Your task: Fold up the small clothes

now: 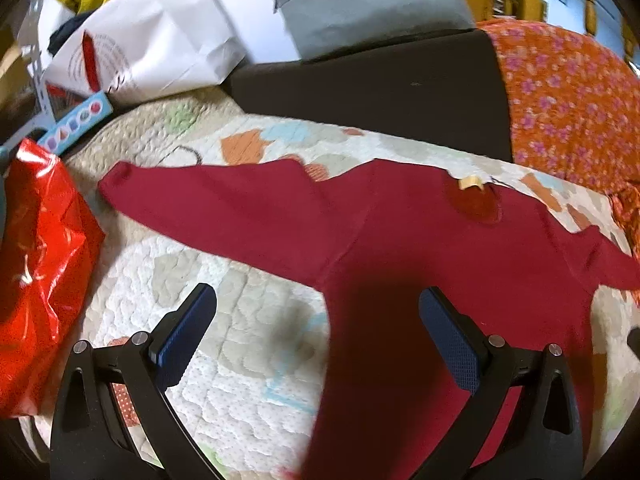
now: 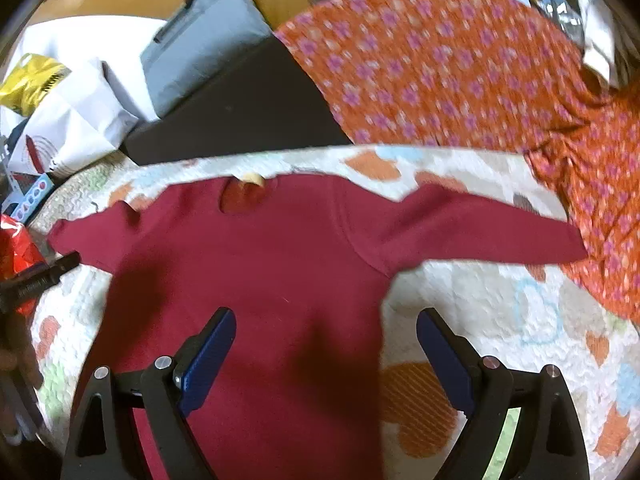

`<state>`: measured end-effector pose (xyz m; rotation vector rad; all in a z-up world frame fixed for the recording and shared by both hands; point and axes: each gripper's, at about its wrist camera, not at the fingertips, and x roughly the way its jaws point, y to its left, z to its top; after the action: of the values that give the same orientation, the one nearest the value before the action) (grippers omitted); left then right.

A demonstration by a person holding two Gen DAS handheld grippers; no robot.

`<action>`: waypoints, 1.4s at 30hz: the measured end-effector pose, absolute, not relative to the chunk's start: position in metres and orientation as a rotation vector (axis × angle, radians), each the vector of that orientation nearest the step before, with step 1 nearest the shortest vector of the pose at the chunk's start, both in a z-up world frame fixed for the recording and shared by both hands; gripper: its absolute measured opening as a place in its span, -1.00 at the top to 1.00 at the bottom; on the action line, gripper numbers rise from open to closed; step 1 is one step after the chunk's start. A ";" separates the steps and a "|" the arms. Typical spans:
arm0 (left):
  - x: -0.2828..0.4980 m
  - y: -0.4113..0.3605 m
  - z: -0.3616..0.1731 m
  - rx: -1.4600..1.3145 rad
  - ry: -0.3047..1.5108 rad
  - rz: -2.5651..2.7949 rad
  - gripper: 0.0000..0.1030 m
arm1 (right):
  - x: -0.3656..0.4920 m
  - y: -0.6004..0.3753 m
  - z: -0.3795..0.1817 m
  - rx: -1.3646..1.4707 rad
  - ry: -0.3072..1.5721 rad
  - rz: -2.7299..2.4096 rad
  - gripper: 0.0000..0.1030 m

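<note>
No text can be read with certainty: the white paper bag (image 1: pixel 132 52) carries a red mark with small print too blurred to read, and the light blue box (image 1: pixel 76 122) beside it shows only coloured dots.

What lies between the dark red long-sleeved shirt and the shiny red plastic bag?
Only bare quilted patterned blanket separates the dark red long-sleeved shirt from the shiny red plastic bag, seen in the left wrist view.
</note>
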<state>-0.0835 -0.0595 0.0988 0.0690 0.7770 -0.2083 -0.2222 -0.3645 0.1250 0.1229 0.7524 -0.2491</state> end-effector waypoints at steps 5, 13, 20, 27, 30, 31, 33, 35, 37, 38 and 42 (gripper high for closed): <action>-0.097 -0.073 0.097 0.078 0.769 -0.257 -0.99 | -0.206 -0.345 0.129 0.147 0.747 -0.241 -0.77; -0.095 -0.097 0.084 0.053 0.876 -0.335 -0.99 | -0.195 -0.342 0.130 0.119 0.741 -0.286 -0.77; -0.096 -0.114 0.082 0.095 0.861 -0.332 -0.99 | -0.185 -0.357 0.123 0.163 0.749 -0.299 -0.77; -0.092 -0.121 0.084 0.124 0.843 -0.335 -0.99 | -0.176 -0.358 0.116 0.166 0.749 -0.307 -0.77; -0.091 -0.121 0.084 0.143 0.830 -0.332 -0.99 | -0.173 -0.359 0.109 0.182 0.764 -0.301 -0.77; -0.090 -0.122 0.084 0.143 0.834 -0.331 -0.99 | -0.172 -0.359 0.107 0.184 0.769 -0.299 -0.77; -0.087 -0.120 0.082 0.130 0.845 -0.333 -0.99 | -0.171 -0.357 0.103 0.180 0.771 -0.303 -0.77; -0.085 -0.120 0.080 0.119 0.853 -0.330 -0.99 | -0.169 -0.354 0.099 0.171 0.782 -0.312 -0.77; -0.083 -0.120 0.078 0.117 0.857 -0.325 -0.99 | -0.166 -0.351 0.097 0.165 0.791 -0.304 -0.77; -0.082 -0.120 0.077 0.120 0.859 -0.321 -0.99 | -0.165 -0.350 0.096 0.160 0.791 -0.302 -0.77; -0.082 -0.120 0.077 0.124 0.855 -0.319 -0.99 | -0.160 -0.344 0.096 0.138 0.789 -0.298 -0.77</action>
<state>-0.0818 -0.1199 0.0773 0.1238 0.8547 -0.3186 -0.1597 -0.3441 0.0964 0.1380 0.7889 -0.2983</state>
